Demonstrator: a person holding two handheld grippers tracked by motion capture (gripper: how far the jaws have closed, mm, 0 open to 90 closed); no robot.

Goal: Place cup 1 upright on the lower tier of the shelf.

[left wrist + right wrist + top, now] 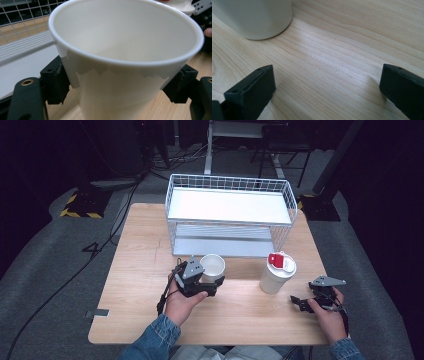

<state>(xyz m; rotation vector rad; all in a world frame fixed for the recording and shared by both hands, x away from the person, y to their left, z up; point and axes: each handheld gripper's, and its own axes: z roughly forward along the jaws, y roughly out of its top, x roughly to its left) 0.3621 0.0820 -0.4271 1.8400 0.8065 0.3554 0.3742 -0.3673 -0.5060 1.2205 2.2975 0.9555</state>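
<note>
The open white cup [125, 50] sits on the table [135, 270] just in front of the wire rack's lower shelf, and the left gripper [202, 282] has it clamped, one black jaw pressed on each side of the cup wall a bit below the rim. In the left gripper view you can see right down inside it, looks empty to me. So I'd call this the grasp step, cup held but whether it's off the wood yet I honestly can't tell

Off to the right stands the lidded white cup [277, 272] with a red tab on its lid, near the first cup but not touching. The right gripper [302, 302] rests low on the table just right of it, jaws spread wide with nothing between them, just bare wood grain and the cup's base ahead in its own view

Next move is my guess: either lift the open cup onto the white wire rack [230, 205] behind it, or bring the two cups together. Either way keep it upright and don't squeeze harder, thin wall like that will buckle

No brand, label or readable writing on either cup that I can make out
</note>
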